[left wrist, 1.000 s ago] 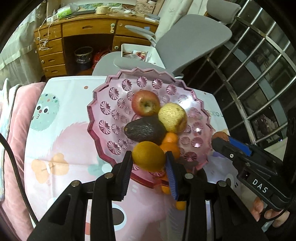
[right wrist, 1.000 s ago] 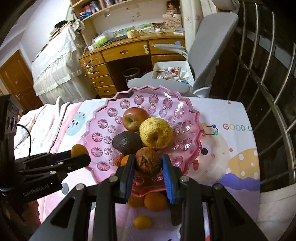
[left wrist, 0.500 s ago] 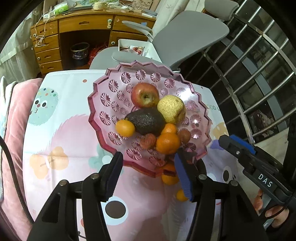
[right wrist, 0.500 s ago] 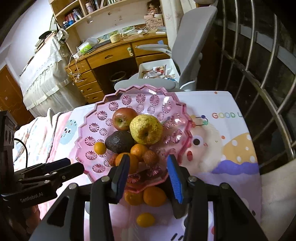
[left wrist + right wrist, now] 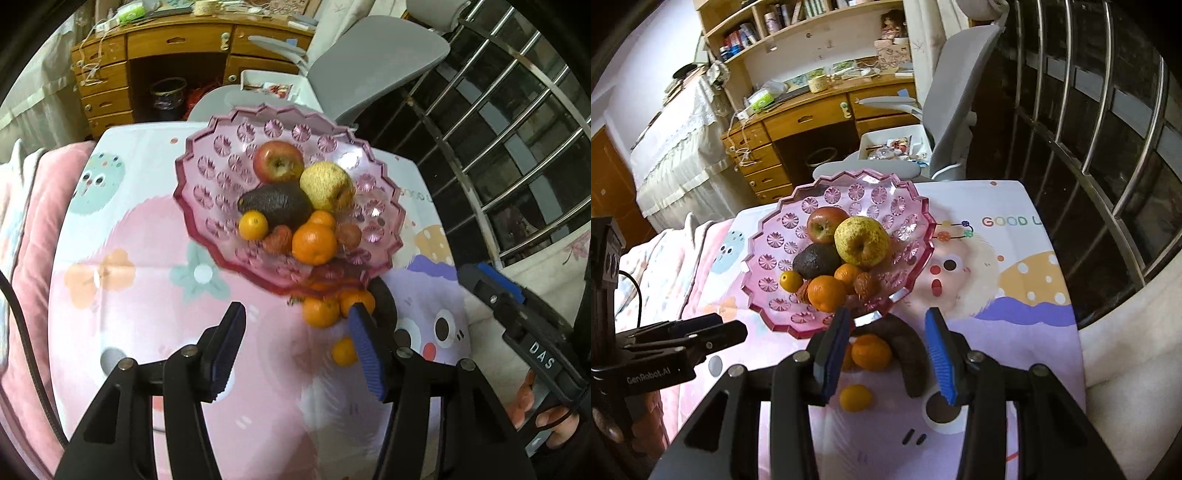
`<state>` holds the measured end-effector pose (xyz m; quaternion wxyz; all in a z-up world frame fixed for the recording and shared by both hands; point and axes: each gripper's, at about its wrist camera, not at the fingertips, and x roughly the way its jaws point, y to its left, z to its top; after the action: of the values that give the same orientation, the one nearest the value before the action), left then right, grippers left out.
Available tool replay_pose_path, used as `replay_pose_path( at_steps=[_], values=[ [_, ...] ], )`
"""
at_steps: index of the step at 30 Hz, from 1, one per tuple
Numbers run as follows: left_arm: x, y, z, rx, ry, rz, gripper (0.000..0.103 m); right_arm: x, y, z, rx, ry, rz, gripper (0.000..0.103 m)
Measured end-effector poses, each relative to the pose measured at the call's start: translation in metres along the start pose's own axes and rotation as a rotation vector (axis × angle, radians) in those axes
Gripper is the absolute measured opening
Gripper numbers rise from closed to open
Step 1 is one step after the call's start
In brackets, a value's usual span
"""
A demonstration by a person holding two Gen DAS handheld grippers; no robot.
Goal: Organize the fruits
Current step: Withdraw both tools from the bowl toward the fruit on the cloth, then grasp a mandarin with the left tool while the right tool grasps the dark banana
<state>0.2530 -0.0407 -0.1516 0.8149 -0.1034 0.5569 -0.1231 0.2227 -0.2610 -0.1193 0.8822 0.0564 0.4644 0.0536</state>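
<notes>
Fingers point(image 5: 364, 350) of both grippers spread wide, empty, near fruit bowl point(image 5: 207, 206).

Wooden desk point(image 5: 820, 122) with drawers, grey office chair point(image 5: 956, 110), bookshelf point(image 5: 798, 22) above, metal window bars point(image 5: 1108, 122) at right
</notes>
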Motion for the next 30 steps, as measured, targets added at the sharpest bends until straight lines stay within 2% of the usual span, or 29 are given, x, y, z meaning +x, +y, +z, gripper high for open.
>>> replay_pose_path(
  at_steps=[9,15,25,30],
  values=[
    [0.004,-0.027,-0.033,-0.104,-0.004,0.056,0.056,0.004,-0.017,-0.006,-0.158,0.010,0.073,0.043],
    [0.022,-0.039,-0.048,-0.139,0.017,0.084,0.056,0.026,-0.024,-0.020,-0.267,0.051,0.141,0.043],
    [0.069,-0.049,-0.065,-0.160,0.080,0.071,0.056,0.080,-0.032,-0.043,-0.307,0.186,0.203,0.043],
    [0.090,-0.056,-0.063,-0.149,0.101,0.058,0.056,0.099,-0.033,-0.049,-0.331,0.217,0.225,0.043]
  ],
)
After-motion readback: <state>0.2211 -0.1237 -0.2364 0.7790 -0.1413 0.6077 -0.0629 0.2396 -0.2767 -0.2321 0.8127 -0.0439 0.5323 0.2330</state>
